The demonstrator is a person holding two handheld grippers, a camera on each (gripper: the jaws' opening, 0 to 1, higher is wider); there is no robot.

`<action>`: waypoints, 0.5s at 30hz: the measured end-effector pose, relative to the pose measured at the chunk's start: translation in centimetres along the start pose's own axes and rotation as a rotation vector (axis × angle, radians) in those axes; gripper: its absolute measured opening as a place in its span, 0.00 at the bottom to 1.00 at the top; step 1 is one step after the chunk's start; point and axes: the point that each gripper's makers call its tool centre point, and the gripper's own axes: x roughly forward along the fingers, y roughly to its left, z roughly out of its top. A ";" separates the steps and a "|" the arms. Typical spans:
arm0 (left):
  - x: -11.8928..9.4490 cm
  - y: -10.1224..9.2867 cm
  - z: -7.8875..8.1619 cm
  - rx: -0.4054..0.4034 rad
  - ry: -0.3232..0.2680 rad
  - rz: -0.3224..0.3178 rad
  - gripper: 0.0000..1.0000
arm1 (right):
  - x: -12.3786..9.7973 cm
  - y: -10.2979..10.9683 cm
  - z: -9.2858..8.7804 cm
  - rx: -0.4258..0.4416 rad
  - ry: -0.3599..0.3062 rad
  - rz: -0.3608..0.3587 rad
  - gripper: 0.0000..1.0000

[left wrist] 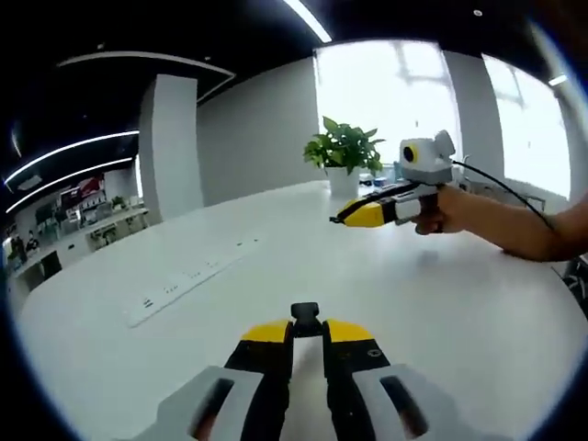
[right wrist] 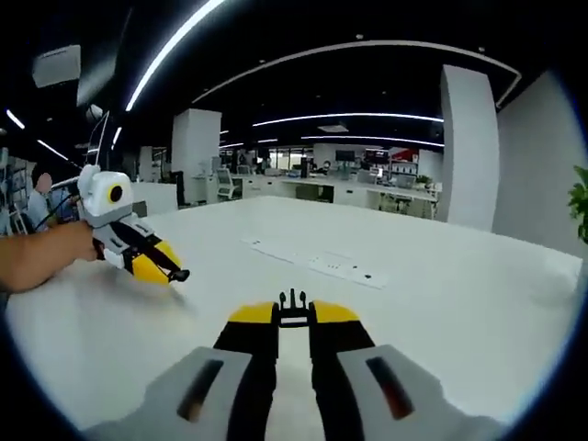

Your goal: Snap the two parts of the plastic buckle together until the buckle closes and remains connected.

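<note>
White office table [left wrist: 441, 312] under both hands. Left gripper [left wrist: 306, 323] pinches the socket half of the buckle [left wrist: 305, 317] at its tips; right gripper [right wrist: 292, 310] pinches the pronged half [right wrist: 292, 303]. Halves well apart. Light, stiff plastic, likely slippery; grip the bodies, leave mating ends free. Jaws hide most of each half.

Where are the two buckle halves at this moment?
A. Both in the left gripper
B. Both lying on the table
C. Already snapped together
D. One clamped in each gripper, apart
D: the left gripper pinches one black buckle half and the right gripper pinches the pronged half, held apart above the white table.
</note>
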 end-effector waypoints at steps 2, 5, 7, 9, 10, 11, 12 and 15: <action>0.0 1.1 0.2 -0.006 0.008 0.016 0.11 | 0.0 0.9 -0.5 -0.014 0.028 0.046 0.11; -0.2 1.5 0.7 -0.042 -0.014 -0.016 0.11 | 0.2 2.9 -1.9 -0.029 0.089 0.138 0.11; -0.4 1.6 1.0 -0.045 -0.027 -0.026 0.11 | 0.5 3.1 -2.5 -0.024 0.126 0.142 0.11; -0.4 2.1 1.3 -0.053 -0.044 -0.023 0.11 | 0.6 3.3 -2.8 -0.021 0.141 0.153 0.11; -0.4 2.2 1.5 -0.053 -0.055 -0.018 0.11 | 0.5 3.4 -2.9 -0.013 0.148 0.154 0.11; -0.4 2.3 1.5 -0.050 -0.060 -0.014 0.11 | 0.5 3.3 -3.1 -0.010 0.153 0.152 0.11; -0.4 2.4 1.6 -0.049 -0.061 -0.014 0.11 | 0.5 3.3 -3.2 -0.013 0.156 0.151 0.11; -0.4 2.2 1.8 -0.056 -0.079 -0.020 0.11 | 0.5 2.9 -3.7 -0.020 0.164 0.142 0.11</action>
